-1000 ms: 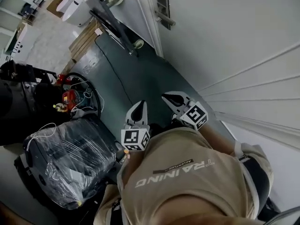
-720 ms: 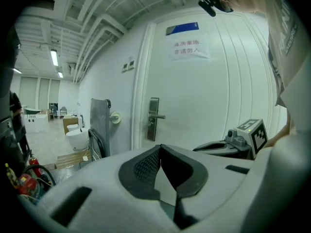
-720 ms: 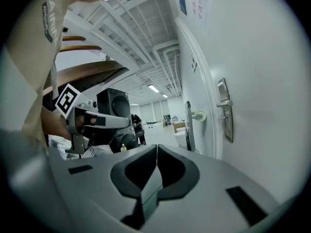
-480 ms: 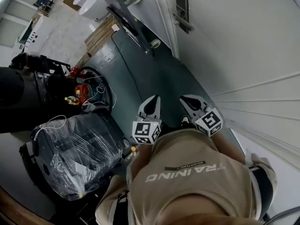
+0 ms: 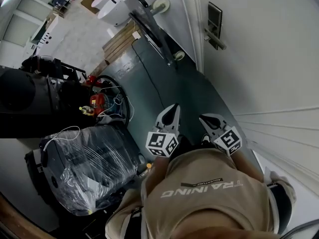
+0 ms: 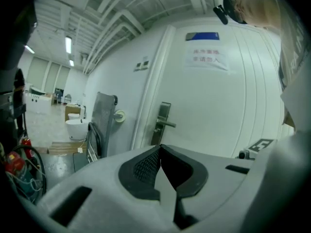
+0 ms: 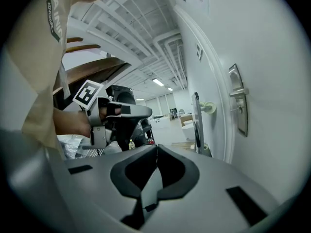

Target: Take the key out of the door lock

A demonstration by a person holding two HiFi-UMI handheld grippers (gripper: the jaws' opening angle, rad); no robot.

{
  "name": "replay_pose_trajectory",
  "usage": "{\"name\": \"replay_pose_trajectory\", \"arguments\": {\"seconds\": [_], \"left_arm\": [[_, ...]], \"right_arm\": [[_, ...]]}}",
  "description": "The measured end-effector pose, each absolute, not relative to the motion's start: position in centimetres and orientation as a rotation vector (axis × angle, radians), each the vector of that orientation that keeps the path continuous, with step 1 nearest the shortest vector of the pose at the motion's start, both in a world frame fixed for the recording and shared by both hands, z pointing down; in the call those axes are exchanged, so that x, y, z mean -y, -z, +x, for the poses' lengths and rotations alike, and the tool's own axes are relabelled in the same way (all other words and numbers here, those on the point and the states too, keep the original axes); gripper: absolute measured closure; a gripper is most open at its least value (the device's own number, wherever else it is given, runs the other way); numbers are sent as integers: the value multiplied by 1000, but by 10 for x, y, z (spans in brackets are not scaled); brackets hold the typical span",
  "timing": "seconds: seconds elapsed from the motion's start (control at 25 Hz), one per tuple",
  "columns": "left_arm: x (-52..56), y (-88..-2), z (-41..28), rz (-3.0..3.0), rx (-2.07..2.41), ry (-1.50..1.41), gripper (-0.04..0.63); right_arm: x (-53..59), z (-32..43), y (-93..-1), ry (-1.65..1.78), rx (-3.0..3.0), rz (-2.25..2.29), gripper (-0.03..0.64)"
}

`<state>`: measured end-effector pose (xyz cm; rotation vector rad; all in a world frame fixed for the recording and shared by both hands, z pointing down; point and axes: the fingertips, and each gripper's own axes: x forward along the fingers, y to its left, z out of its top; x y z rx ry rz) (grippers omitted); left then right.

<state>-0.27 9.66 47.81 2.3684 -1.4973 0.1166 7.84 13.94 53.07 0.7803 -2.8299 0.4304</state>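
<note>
Both grippers are held low in the middle of the head view, just above a tan shirt (image 5: 209, 193). The left gripper (image 5: 173, 108) is seen with its fingers pressed together, nothing between them. Same story for the right gripper (image 5: 204, 118): fingers closed up, empty. The lock (image 5: 214, 20) is found on the door (image 5: 269, 68) in the upper right, well apart from both grippers. The key can't really be made out there, too small. A plastic-wrapped bundle (image 5: 84, 168) is parked at lower left.
</note>
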Motion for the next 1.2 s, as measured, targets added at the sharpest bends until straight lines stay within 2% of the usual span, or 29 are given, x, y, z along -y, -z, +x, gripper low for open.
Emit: {"name": "replay_pose_trajectory", "arguments": {"seconds": [0.36, 0.6, 0.8, 0.88, 1.2], "left_arm": [[-74, -497, -88, 2301, 1456, -185, 589], [-40, -469, -153, 2494, 1319, -135, 589], [-20, -464, -220, 2514, 1319, -165, 589], [-17, -468, -241, 2493, 1330, -145, 589], [-26, -489, -274, 2485, 1223, -164, 589]], "right_arm": [[-102, 13, -527, -477, 2761, 845, 601], [-81, -79, -513, -385, 2753, 972, 601], [-70, -145, -508, -589, 2793, 1017, 601], [-70, -165, -510, -562, 2805, 951, 601], [-57, -211, -512, -489, 2738, 1025, 601]]}}
